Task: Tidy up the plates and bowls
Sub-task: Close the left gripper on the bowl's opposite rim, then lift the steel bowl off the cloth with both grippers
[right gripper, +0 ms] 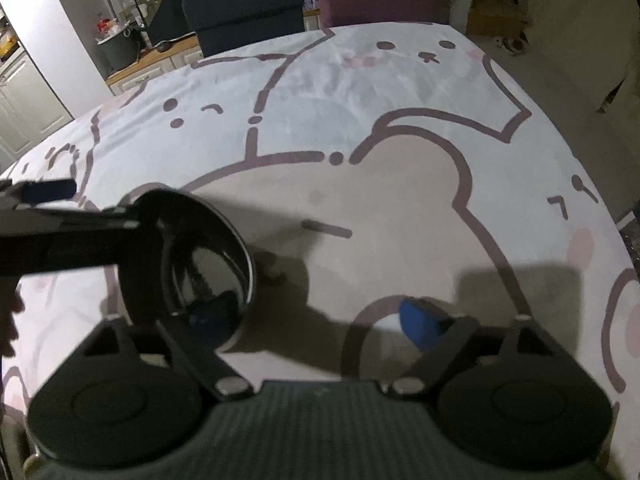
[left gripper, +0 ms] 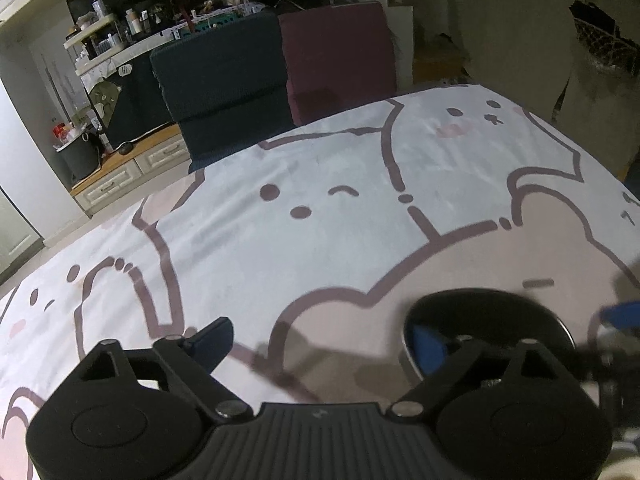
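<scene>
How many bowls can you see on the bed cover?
1. A dark shiny bowl sits on the cartoon-animal cover, between the two grippers. The left wrist view shows the same bowl. Others may be hidden out of view.

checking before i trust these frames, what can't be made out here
- Bowl, left wrist view: blurred, its near part hidden by the left gripper; contents unclear.
- Bowl, right wrist view: its left side is covered by the left gripper's arm; the inside is only dark reflections.
- Right gripper: its left finger is lost in the dark at the bowl, so contact cannot be told.
- Any plates: none in view.
- Shelf items: too small.
</scene>
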### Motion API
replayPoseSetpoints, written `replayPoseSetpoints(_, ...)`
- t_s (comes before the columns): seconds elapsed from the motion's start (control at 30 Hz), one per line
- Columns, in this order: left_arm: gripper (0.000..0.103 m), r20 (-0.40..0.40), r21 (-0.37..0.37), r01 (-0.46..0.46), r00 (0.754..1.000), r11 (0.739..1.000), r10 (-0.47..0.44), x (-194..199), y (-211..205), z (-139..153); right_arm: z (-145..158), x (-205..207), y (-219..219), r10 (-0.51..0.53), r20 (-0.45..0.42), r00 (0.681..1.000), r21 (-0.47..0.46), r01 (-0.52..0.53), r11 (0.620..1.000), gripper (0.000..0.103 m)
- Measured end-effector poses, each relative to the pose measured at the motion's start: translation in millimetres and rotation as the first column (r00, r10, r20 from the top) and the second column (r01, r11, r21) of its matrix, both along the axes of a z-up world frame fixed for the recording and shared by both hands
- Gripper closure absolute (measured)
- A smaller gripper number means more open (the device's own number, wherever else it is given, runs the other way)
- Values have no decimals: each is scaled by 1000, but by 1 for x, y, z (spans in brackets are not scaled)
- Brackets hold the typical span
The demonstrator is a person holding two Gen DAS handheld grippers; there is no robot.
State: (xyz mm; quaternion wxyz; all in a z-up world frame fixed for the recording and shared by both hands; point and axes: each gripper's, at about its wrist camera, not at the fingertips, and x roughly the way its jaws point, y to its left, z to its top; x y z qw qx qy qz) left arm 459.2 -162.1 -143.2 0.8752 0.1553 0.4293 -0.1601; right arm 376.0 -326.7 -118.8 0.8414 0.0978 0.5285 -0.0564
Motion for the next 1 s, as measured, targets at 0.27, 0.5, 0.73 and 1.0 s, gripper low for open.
replayPoseSetpoints(0.27, 44, -26, -43, 38, 999, 998, -39, -22, 15, 0, 7, 0, 4, 13, 35, 999, 87, -16, 996, 46)
replayPoseSetpoints(0.5, 72, -73, -119, 48, 996, 992, -57, -31, 20, -1, 9, 3, 15, 37, 56, 998, 154, -45, 987, 81)
replayPoseSetpoints(0.73, 92, -139, -228, -6, 990, 974, -26, -27, 26, -3, 7, 4, 13, 21, 52, 998, 221, -32, 975, 94)
replayPoseSetpoints(1.0, 94, -110, -257, -41, 994, 966, 13, -37, 35, 17, 15, 3, 18, 32, 77, 997, 210, -48, 976, 96)
